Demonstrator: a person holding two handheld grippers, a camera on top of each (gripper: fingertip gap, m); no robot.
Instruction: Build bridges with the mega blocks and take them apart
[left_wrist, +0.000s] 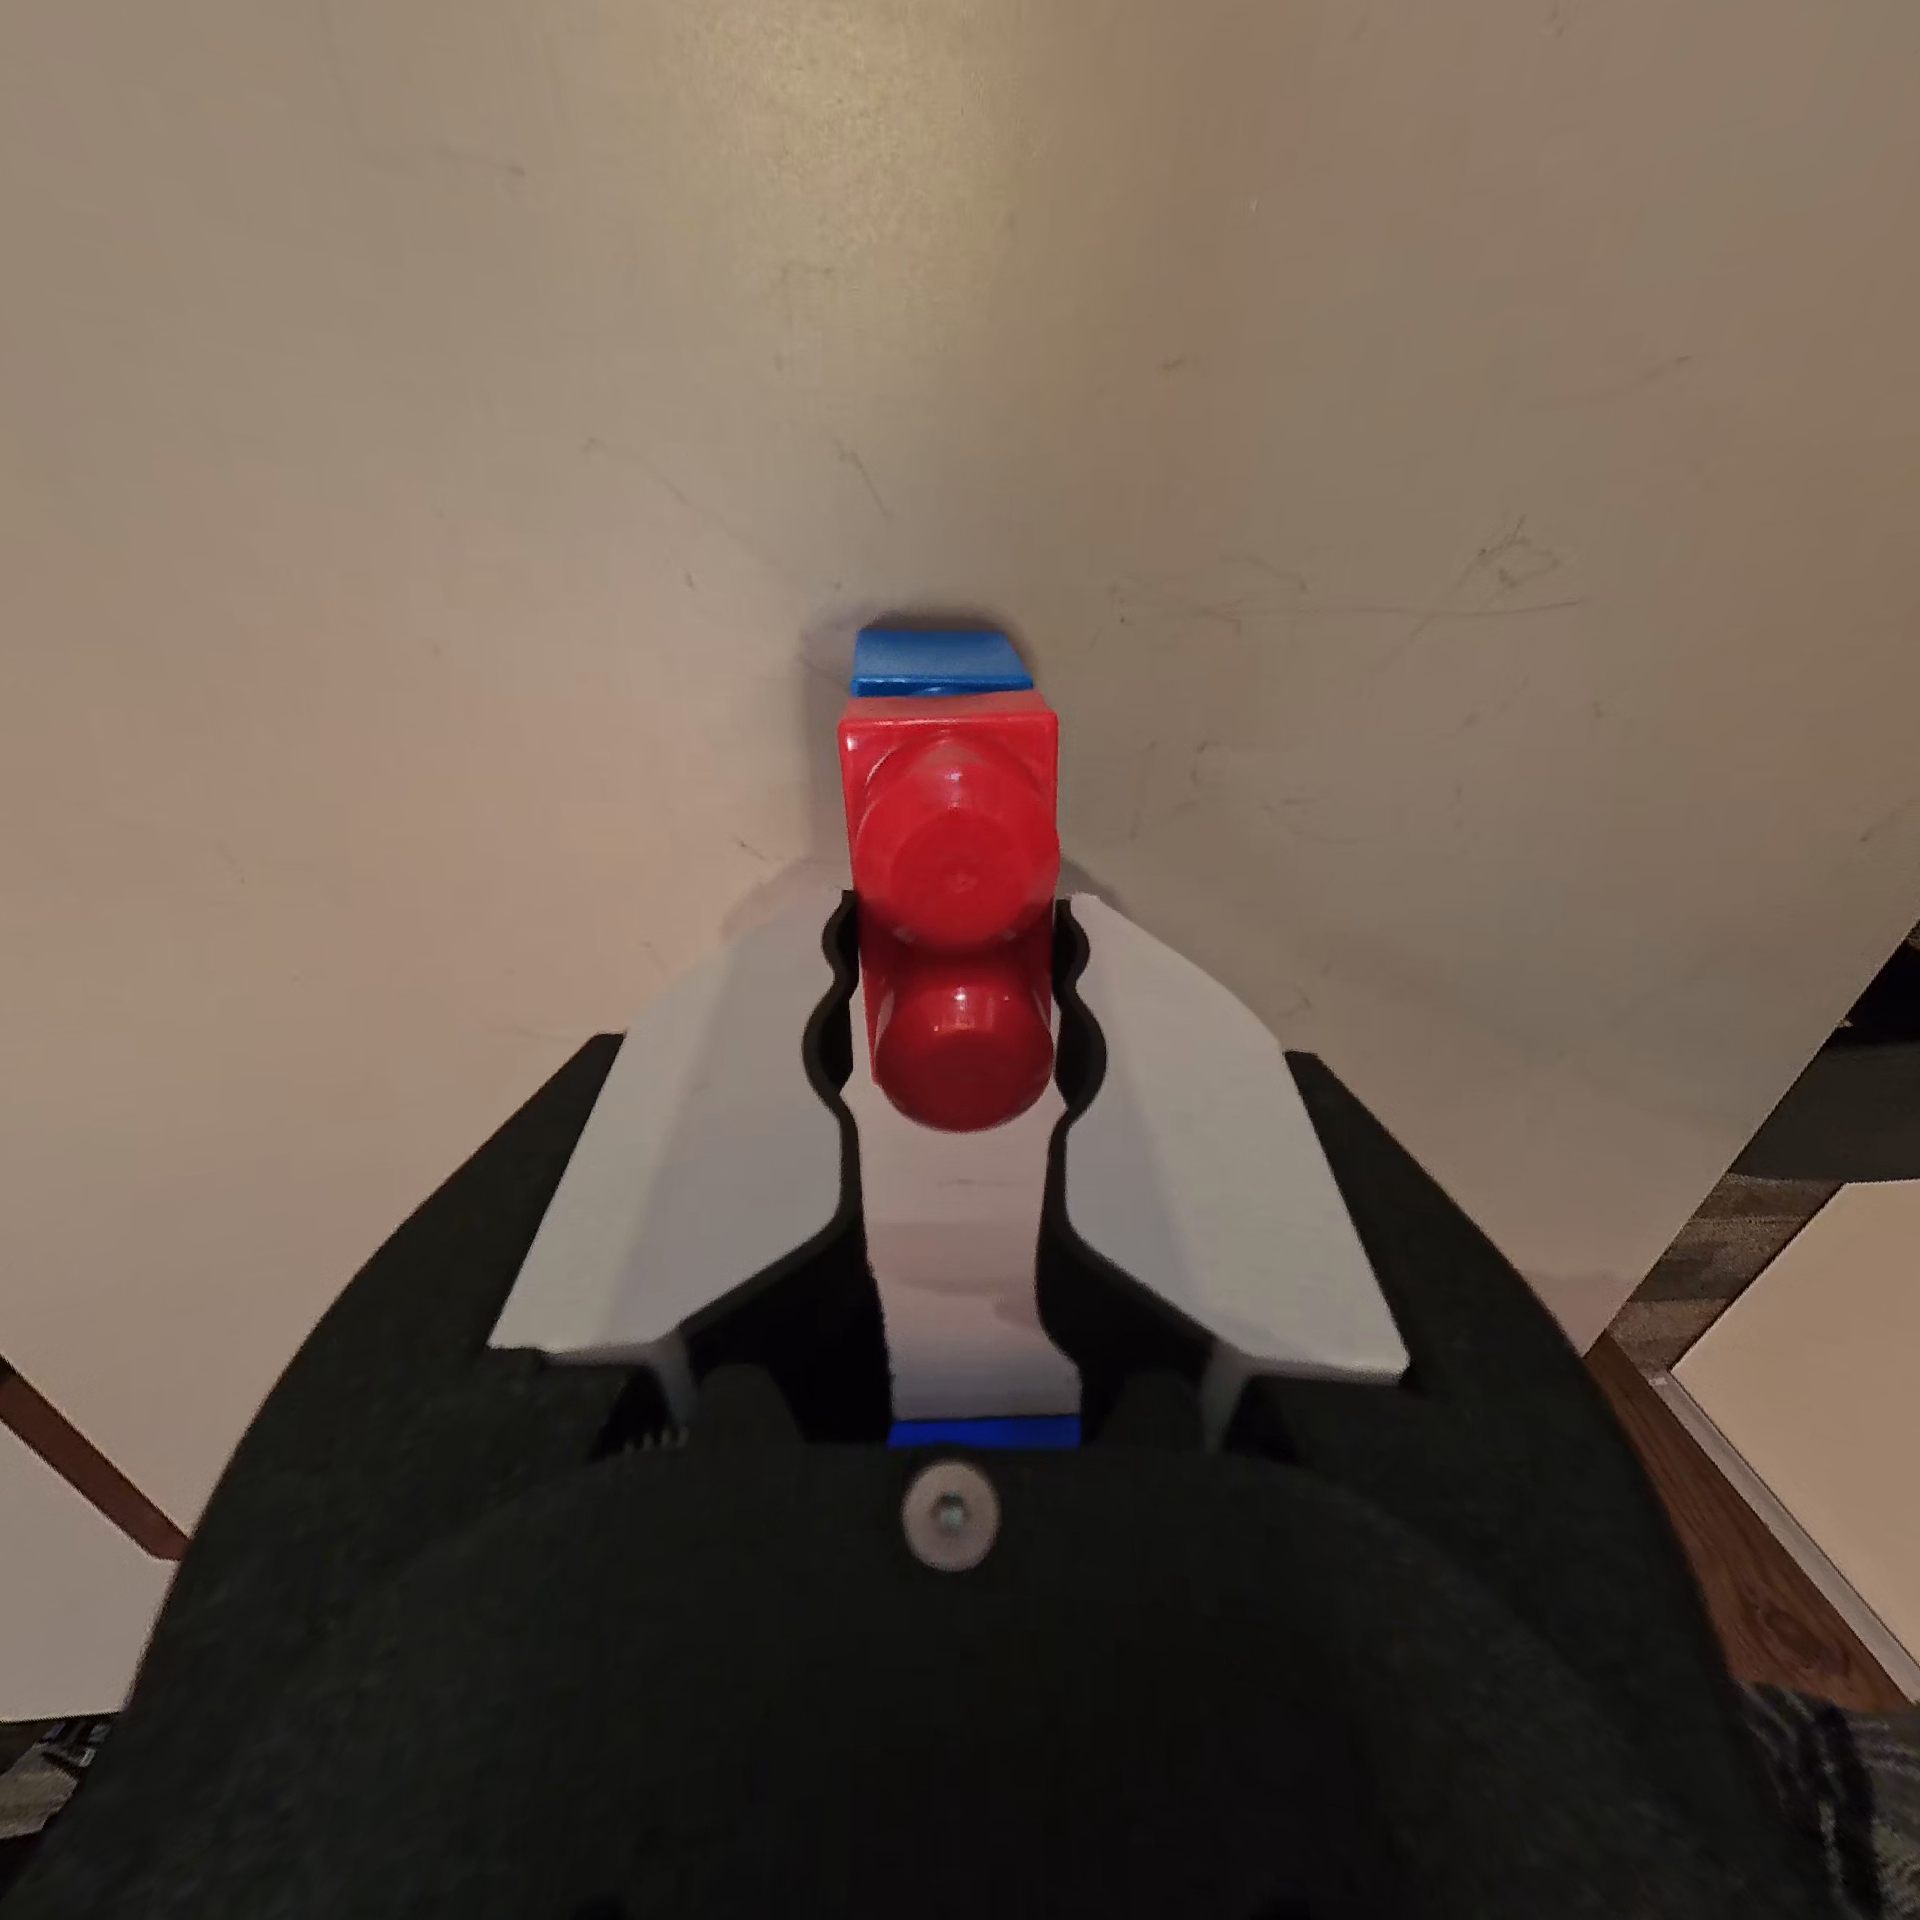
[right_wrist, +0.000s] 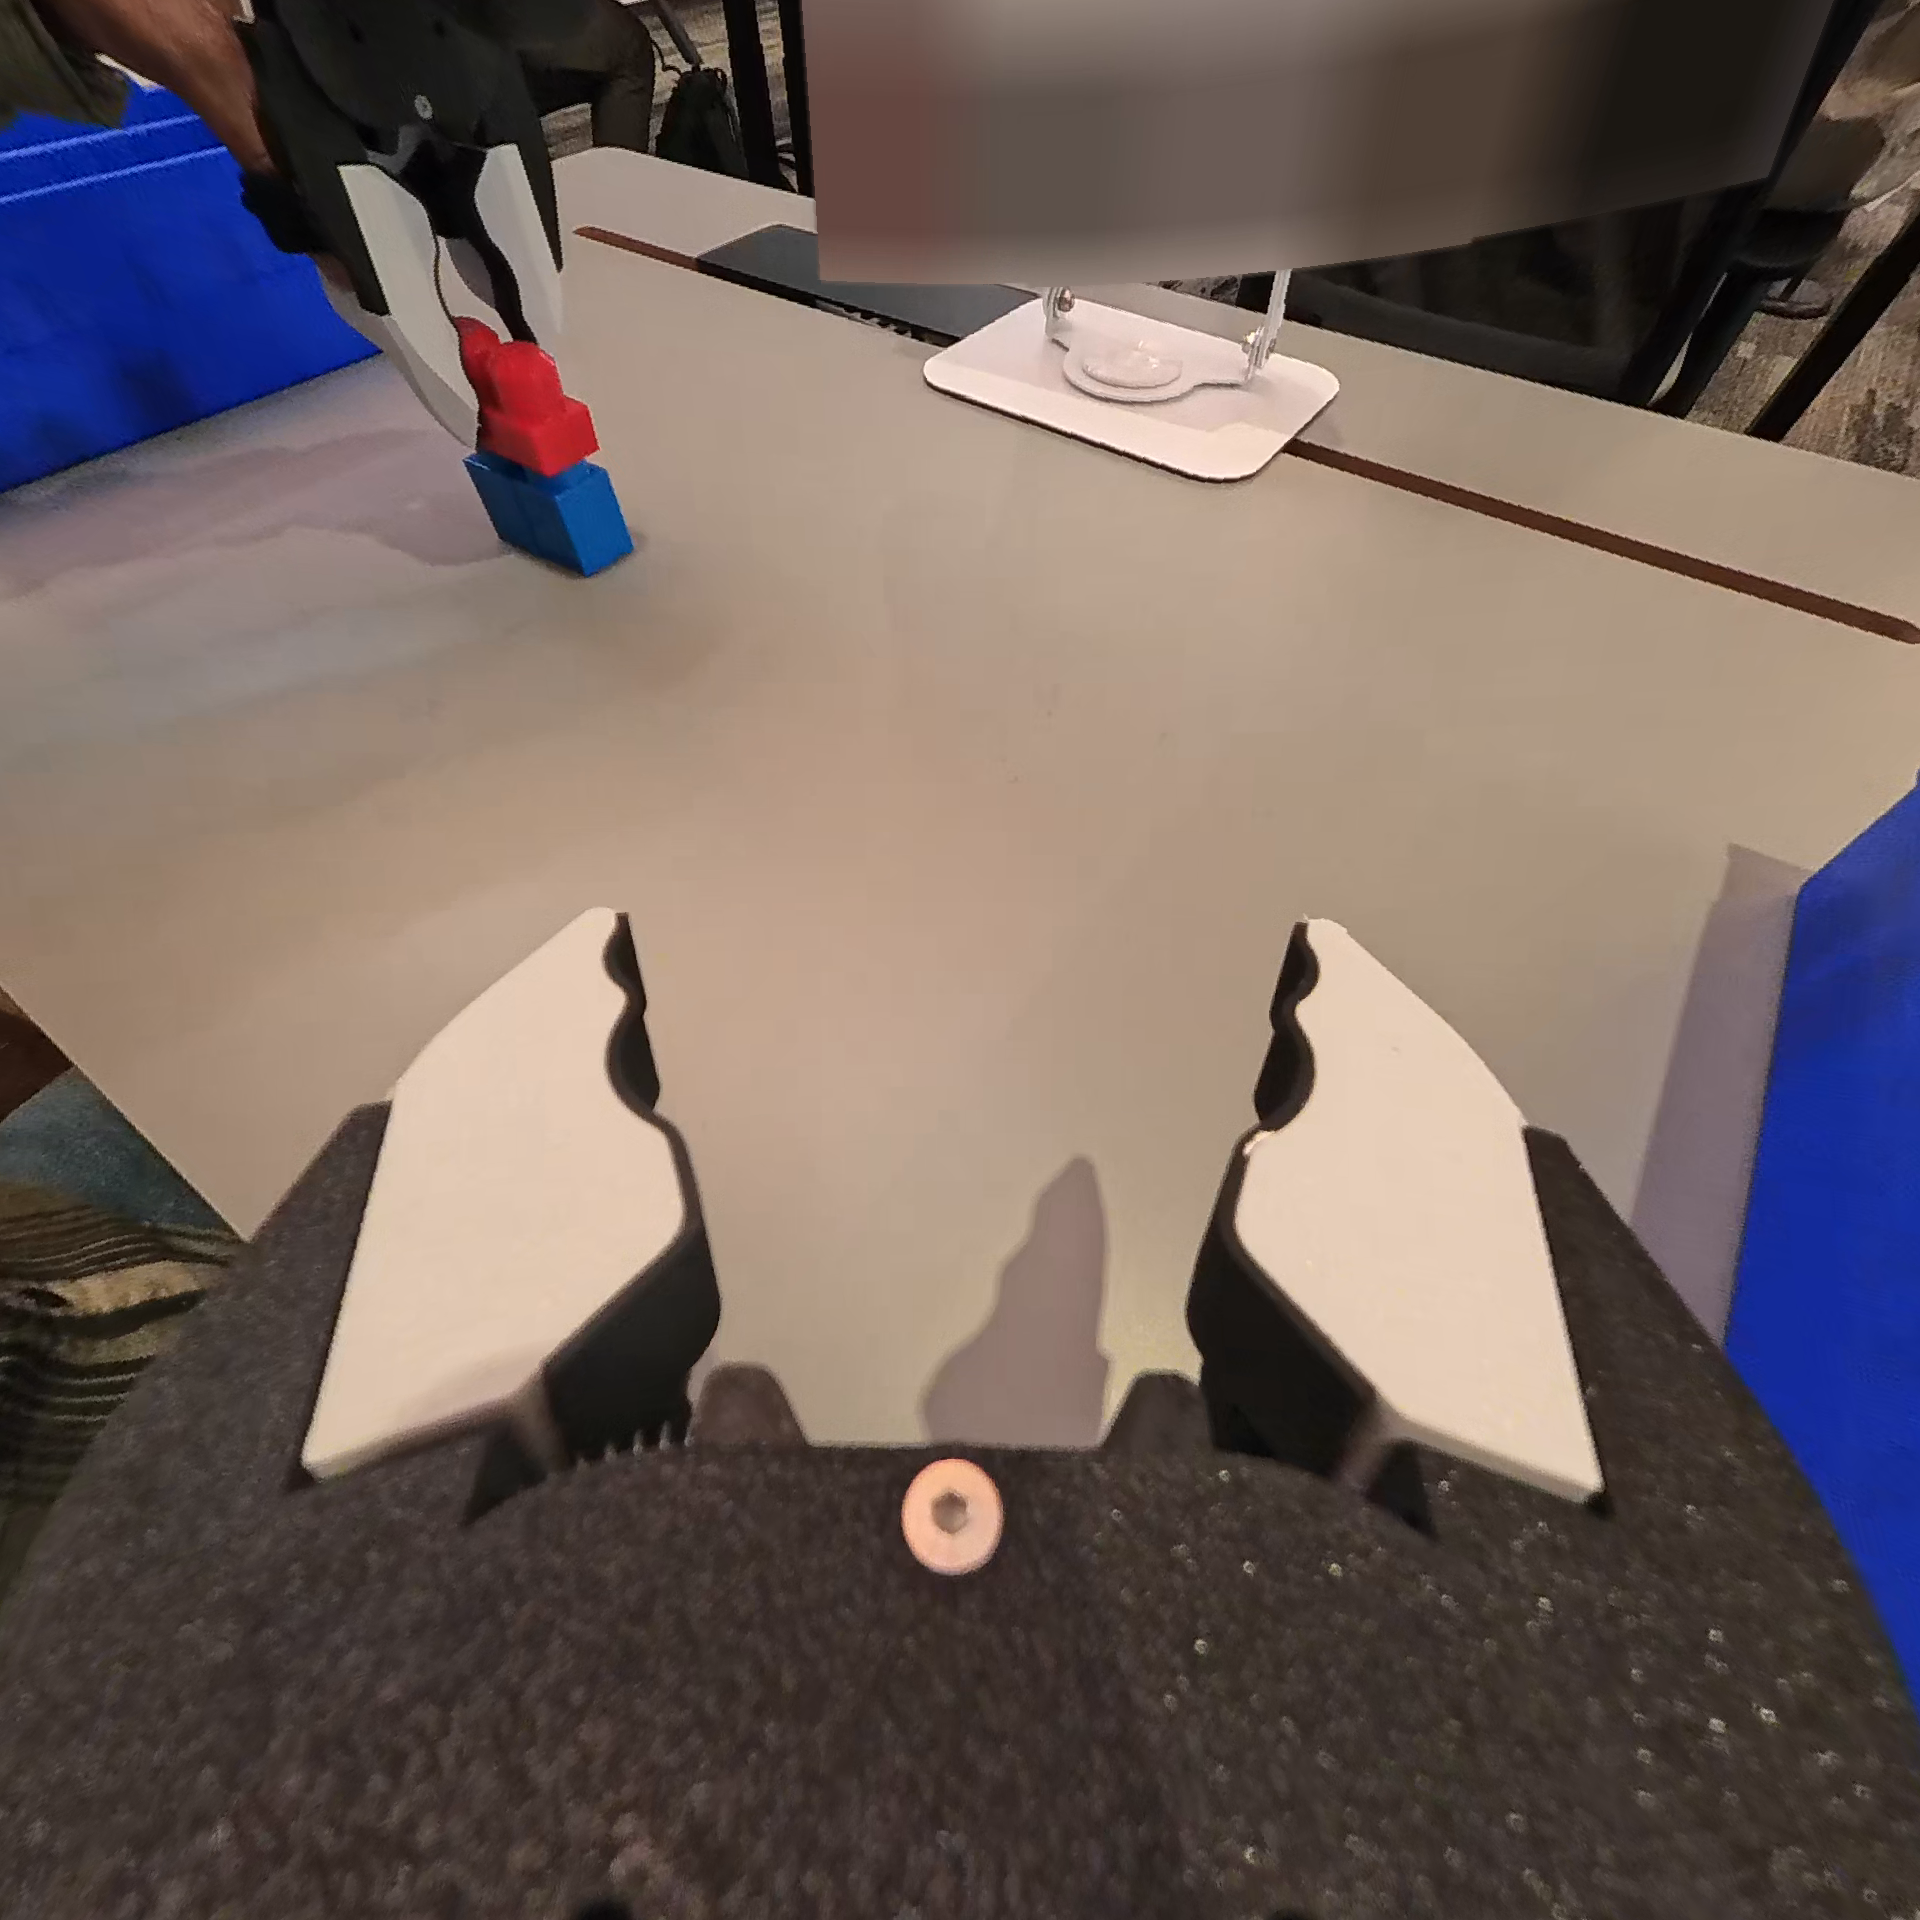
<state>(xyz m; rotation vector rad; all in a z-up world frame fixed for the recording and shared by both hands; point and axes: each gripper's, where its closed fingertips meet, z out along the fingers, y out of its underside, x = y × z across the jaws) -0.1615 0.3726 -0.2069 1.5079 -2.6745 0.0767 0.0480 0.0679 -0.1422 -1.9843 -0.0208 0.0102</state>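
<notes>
We see the left gripper (left_wrist: 954, 997) closed on the red block (left_wrist: 951, 831), its two fingers pressing the block's sides near the rear stud. The red block sits on the blue block (left_wrist: 940, 660), which rests on the table (left_wrist: 416, 520). In the right wrist view, the left gripper (right_wrist: 488, 358) reaches down at the far left of the table (right_wrist: 1039, 727), gripping the red block (right_wrist: 530, 416) stacked on the blue block (right_wrist: 561, 514); the stack leans slightly. We find the right gripper (right_wrist: 961, 987) wide open and empty, held above bare table, well apart from the stack. A white stand (right_wrist: 1132, 390) sits at the far side. A blue bin (right_wrist: 125, 301) stands behind the stack.
</notes>
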